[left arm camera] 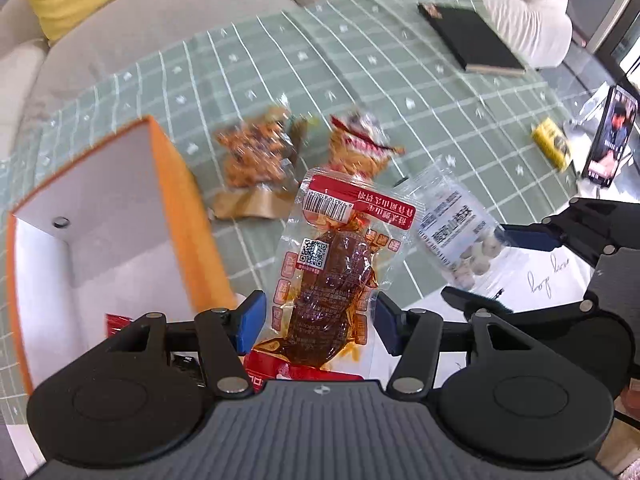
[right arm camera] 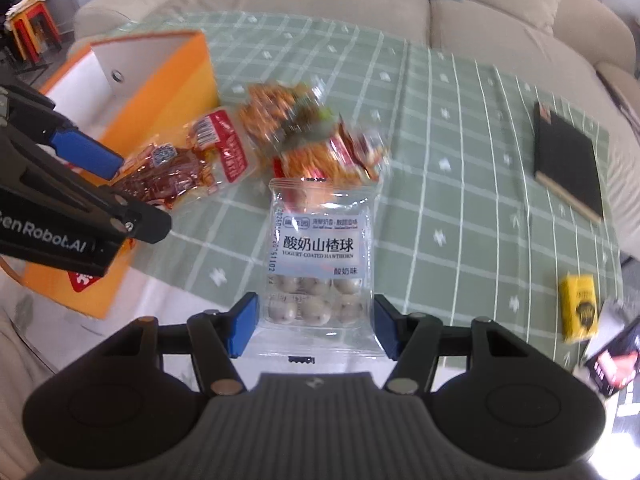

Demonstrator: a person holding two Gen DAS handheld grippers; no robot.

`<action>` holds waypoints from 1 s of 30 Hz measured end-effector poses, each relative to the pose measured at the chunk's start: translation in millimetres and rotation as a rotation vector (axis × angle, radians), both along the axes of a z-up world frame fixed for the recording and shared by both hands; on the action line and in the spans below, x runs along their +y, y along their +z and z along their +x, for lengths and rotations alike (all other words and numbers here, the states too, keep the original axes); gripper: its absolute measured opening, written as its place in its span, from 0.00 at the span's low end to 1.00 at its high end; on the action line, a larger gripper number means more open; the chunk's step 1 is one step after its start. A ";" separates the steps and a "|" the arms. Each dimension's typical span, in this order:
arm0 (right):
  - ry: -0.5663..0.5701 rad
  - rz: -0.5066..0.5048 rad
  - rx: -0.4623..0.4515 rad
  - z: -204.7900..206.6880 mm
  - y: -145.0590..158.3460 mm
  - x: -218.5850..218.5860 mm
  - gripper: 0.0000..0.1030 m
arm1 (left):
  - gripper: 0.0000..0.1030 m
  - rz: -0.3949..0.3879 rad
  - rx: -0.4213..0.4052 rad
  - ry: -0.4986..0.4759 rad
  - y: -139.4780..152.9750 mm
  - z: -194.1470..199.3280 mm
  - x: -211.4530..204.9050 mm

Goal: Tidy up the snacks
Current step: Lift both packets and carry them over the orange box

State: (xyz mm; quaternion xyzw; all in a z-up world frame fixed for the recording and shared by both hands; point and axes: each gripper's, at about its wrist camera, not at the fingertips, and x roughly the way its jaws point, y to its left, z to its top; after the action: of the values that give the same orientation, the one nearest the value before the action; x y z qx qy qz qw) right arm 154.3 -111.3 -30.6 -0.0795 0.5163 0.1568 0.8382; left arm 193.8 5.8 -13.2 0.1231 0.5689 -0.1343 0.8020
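Left claw gripping meat packet, right claw gripping hawthorn packet

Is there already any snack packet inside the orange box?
No, the left wrist view shows the orange box with only white walls and floor inside; no packet lies there.

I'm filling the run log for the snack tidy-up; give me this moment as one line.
left gripper: shut on red meat packet | right gripper: shut on yogurt hawthorn packet | orange box: open | two snack packets on cloth
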 end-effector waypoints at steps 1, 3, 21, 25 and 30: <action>0.012 0.005 -0.010 1.4 5.0 3.2 0.57 | 0.64 -0.001 -0.011 0.001 5.3 0.4 3.7; 0.043 0.024 -0.028 3.3 17.2 14.3 0.57 | 0.64 0.000 -0.032 0.005 17.2 1.5 13.5; 0.415 0.089 -0.110 24.8 66.8 180.5 0.57 | 0.64 0.115 -0.106 0.216 26.4 23.0 150.7; 0.497 0.050 -0.088 36.5 49.4 204.2 0.57 | 0.64 0.157 -0.072 0.235 6.3 26.5 167.9; 0.575 -0.001 -0.082 53.8 29.8 222.2 0.57 | 0.64 0.180 -0.047 0.226 -15.8 34.3 172.0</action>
State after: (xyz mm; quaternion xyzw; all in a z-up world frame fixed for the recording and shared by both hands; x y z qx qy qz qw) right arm 208.1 110.8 -0.8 -0.2291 0.4384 0.3843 0.7795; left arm 228.1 177.7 -29.0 0.1330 0.5699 0.0113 0.8108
